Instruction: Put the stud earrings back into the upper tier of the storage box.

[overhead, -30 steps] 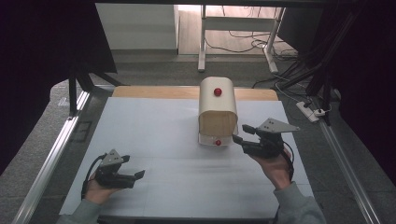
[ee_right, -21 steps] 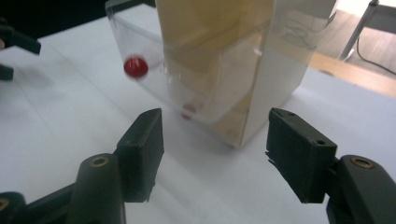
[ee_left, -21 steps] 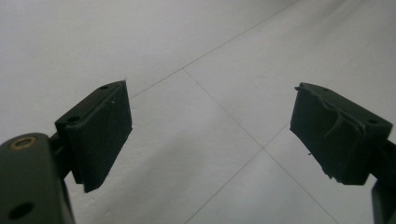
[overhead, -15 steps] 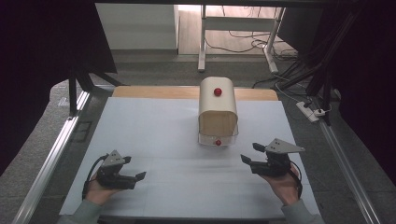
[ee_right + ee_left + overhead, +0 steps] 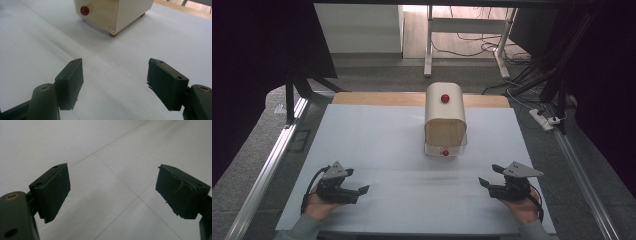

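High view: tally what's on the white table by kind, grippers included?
Cream box with red knobs: 1
Handheld grippers: 2, the left gripper and the right gripper, both open and empty
Total: 3

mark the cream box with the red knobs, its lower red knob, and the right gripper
cream round-topped wooden box [image 5: 445,112], high view, curved top panel
lower red knob [image 5: 445,152], high view, middle of the knob
right gripper [image 5: 490,176], high view, midway between its open fingertips

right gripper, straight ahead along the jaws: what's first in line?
Probably the white table cover: the open right gripper tilts down at it. On a flatter path, it would meet the cream box's near corner, though depth is unclear.
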Demonstrator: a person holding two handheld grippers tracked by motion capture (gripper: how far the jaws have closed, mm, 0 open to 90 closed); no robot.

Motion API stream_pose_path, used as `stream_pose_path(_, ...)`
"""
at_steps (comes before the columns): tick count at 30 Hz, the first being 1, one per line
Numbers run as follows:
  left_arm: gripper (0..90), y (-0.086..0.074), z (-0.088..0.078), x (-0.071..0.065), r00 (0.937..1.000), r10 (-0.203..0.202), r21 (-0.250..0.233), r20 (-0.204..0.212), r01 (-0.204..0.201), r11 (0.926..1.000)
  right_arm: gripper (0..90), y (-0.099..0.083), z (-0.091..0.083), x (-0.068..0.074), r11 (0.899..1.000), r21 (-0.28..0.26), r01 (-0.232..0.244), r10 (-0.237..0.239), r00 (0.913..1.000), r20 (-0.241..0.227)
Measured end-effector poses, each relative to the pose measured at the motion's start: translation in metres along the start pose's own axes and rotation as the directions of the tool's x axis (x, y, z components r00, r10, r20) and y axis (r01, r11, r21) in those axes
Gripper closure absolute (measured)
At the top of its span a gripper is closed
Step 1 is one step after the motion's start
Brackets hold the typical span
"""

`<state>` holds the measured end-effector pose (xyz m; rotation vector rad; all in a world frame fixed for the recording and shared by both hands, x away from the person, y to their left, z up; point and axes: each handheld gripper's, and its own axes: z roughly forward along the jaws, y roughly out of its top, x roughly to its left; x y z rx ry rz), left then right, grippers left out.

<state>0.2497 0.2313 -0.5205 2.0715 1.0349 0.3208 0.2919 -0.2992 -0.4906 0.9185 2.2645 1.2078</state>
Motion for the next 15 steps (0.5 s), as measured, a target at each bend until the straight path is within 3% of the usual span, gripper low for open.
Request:
stream_pose_path(8, 12.2, 0.0007, -0.0008, -0.0013, 0.9999, 0.009, -0.005, -0.004, -0.010, 0.9999, 28.3, -0.0089, 0.0001, -0.0048, 1.000, 0.011, -0.025, 0.025, 0.9997, 0.001)
stream_pose_path(15, 12.3, 0.0008, -0.0019, -0.0004, 0.9999, 0.008, -0.010, -0.008, -0.008, 0.9999, 27.7, -0.0086, -0.0002, -0.0046, 1.000, 0.016, -0.013, 0.013, 0.9999, 0.004)
